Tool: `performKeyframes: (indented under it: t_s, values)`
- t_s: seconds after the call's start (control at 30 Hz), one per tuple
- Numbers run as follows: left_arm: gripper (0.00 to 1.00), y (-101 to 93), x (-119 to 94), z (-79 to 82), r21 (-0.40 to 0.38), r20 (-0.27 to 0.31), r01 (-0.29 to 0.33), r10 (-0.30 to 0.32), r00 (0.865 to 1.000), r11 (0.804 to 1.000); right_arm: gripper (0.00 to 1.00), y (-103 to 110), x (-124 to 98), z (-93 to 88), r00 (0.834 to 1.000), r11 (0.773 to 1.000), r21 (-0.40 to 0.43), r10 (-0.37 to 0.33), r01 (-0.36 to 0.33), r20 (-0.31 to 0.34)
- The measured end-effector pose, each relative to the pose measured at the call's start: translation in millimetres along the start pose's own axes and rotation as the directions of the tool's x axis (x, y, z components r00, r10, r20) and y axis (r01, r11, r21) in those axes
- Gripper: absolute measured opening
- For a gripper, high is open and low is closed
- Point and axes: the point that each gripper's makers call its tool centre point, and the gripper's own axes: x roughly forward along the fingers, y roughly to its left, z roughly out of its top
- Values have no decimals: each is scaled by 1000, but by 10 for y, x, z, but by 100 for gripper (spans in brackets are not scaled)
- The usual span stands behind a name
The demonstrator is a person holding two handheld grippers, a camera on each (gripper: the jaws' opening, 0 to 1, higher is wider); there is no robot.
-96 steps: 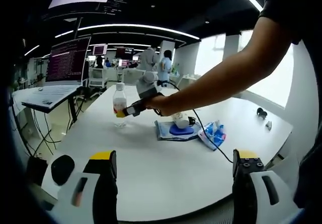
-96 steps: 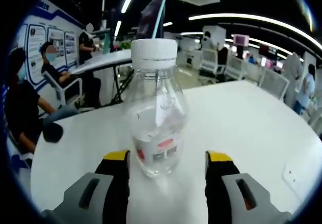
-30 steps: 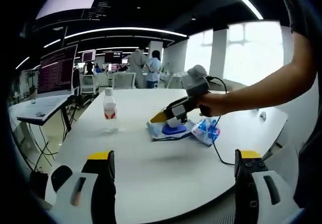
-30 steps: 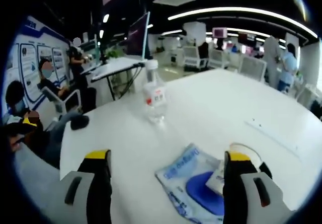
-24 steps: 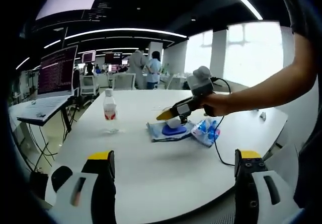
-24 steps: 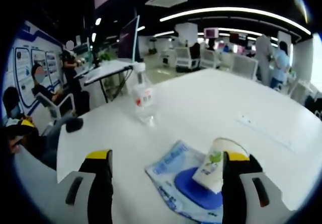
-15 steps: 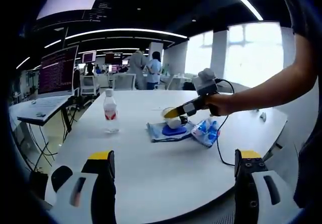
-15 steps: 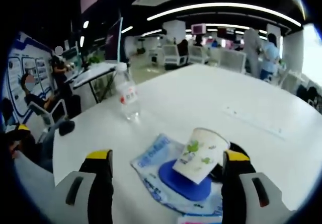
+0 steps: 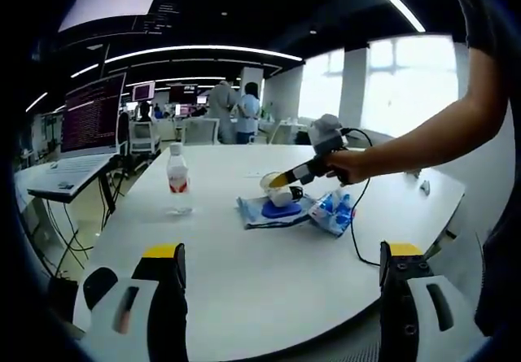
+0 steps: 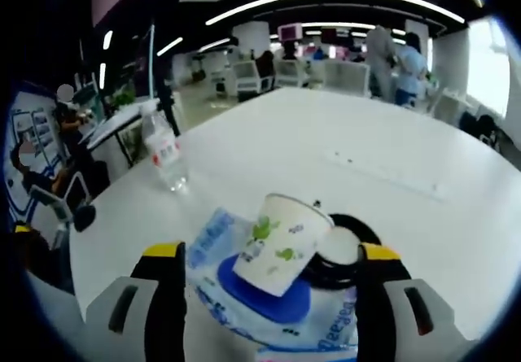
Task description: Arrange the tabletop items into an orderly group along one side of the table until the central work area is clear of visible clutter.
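On the white round table (image 9: 244,272), a white paper cup with green leaf print (image 10: 281,244) lies tipped on its side atop a blue-and-white plastic packet with a dark blue oval patch (image 10: 264,297), its open mouth touching a black ring-shaped object with a pale centre (image 10: 346,252) just to its right. In the right gripper view, the right gripper (image 10: 269,309) hovers near this pile with its yellow-tipped fingers (image 10: 163,252) spread wide, one on each side of the cup and touching nothing. A clear plastic water bottle with a white cap and red label (image 10: 165,154) stands upright farther off to the left, well apart from the pile. In the left gripper view, the left gripper (image 9: 281,313) sits at the near table edge, its fingers (image 9: 167,256) spread apart and empty. Just right of the packet lies a crumpled blue-and-white wrapper (image 9: 332,209). A laptop on a stand (image 9: 89,122) is at the far left.
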Motion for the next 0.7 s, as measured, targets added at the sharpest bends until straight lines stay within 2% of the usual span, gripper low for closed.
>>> performKeyframes:
  t_s: [0.33,0.5,0.7]
  values:
    - [100,-15,1,-14,24,-8,-2,3,1000,1000,77,-146,194,-102,998,999,47,-13,15,-54]
    - [100,-17,1,-22,33,-11,-3,4,1000,999,76,-136,194,-162,997,998,62,-18,23,-77]
    - [100,-34,7,-34,70,-23,-2,3,1000,998,70,-173,286,-127,995,996,81,-34,42,-96]
